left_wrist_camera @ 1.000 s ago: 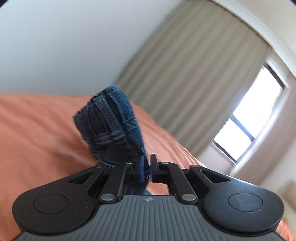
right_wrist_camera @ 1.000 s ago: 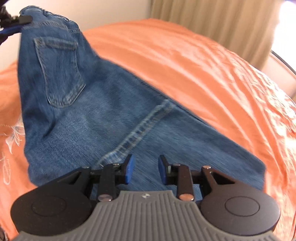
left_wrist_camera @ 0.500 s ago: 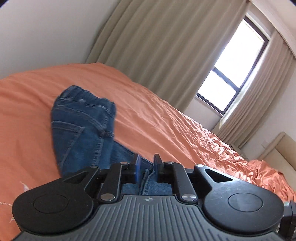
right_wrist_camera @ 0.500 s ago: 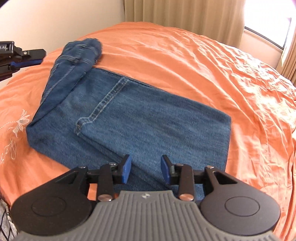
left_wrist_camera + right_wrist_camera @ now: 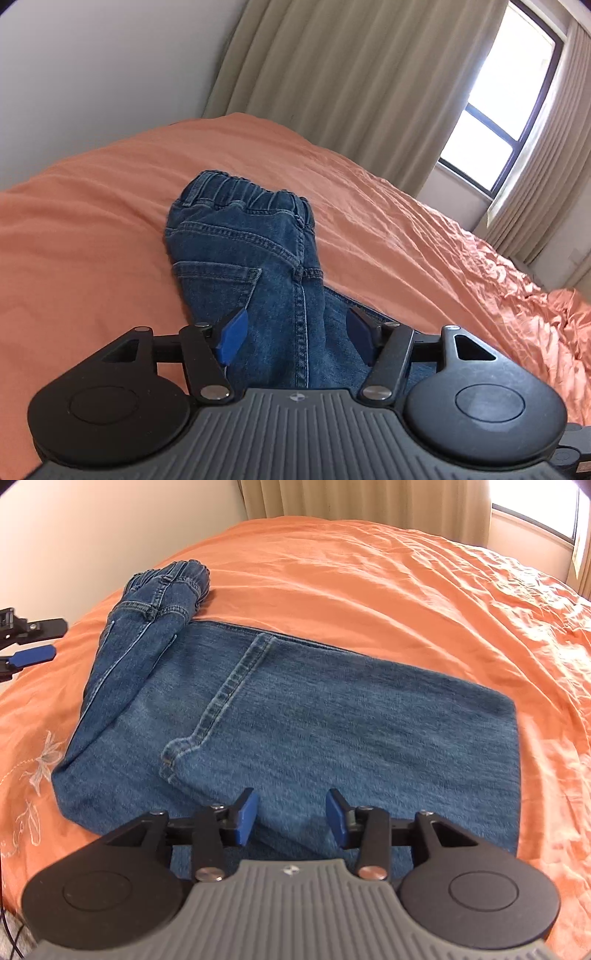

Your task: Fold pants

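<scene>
Blue denim pants (image 5: 295, 720) lie folded on the orange bedspread (image 5: 388, 590). Their elastic waistband (image 5: 243, 195) is bunched at the far end, with a back pocket (image 5: 218, 280) below it. My left gripper (image 5: 295, 332) hovers over the waist part, its jaws opening wide, denim below but nothing pinched. It also shows at the left edge of the right wrist view as the left gripper (image 5: 29, 646). My right gripper (image 5: 291, 819) hangs above the near edge of the folded legs, jaws opening, holding nothing.
The bedspread (image 5: 92, 221) has an embroidered flower (image 5: 44, 760) near its left side. Beige curtains (image 5: 351, 92) and a bright window (image 5: 498, 122) stand behind the bed. A pale wall (image 5: 92, 74) is on the left.
The left gripper let go of the waistband, which dropped onto the bed, and its jaws spread wide. The right gripper's jaws widened a little and it drew back towards the near edge.
</scene>
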A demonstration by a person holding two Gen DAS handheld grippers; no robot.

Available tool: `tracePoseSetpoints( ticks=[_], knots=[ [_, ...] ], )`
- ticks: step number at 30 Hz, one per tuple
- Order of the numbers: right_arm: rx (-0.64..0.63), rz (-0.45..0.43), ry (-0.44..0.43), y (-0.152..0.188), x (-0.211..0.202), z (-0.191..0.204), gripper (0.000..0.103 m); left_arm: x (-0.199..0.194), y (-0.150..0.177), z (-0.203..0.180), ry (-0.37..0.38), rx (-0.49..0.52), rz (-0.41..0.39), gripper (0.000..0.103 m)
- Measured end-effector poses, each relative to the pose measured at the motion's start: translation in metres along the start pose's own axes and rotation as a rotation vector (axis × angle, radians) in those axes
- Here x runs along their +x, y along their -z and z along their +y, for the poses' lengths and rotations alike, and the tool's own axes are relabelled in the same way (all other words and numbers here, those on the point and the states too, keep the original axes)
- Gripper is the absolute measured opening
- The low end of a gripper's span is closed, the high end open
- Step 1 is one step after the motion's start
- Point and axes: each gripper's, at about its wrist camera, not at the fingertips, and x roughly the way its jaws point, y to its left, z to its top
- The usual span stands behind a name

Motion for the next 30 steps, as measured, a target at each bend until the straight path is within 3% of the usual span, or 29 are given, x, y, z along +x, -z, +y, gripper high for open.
tracePoseSetpoints(
  ticks=[8, 16, 21, 24, 27, 29, 30],
  knots=[
    [0.022, -0.021, -0.023, -0.018, 0.018, -0.009, 0.046, 0.07, -0.037, -0.029, -0.098, 0.08, 0.004, 0.087],
    [0.052, -0.038, -0.054, -0.021, 0.032, -0.023, 0.05, 0.14, -0.061, -0.055, -0.285, 0.157, 0.058, 0.088],
    [0.079, -0.041, -0.067, -0.018, 0.032, -0.031, 0.05, 0.172, -0.063, -0.068, -0.482, 0.245, 0.107, 0.088],
    [0.093, -0.05, -0.073, -0.015, 0.029, -0.035, 0.051, 0.183, -0.063, -0.071, -0.521, 0.303, 0.173, 0.088],
    [0.112, -0.058, -0.062, -0.009, 0.025, -0.04, 0.051, 0.179, -0.066, -0.073, -0.52, 0.297, 0.206, 0.062],
    [0.133, -0.064, -0.062, -0.006, 0.019, -0.044, 0.051, 0.167, -0.071, -0.069, -0.52, 0.255, 0.201, 0.036],
    [0.138, -0.069, -0.062, -0.004, 0.015, -0.046, 0.051, 0.157, -0.077, -0.064, -0.511, 0.218, 0.19, 0.033]
  ],
)
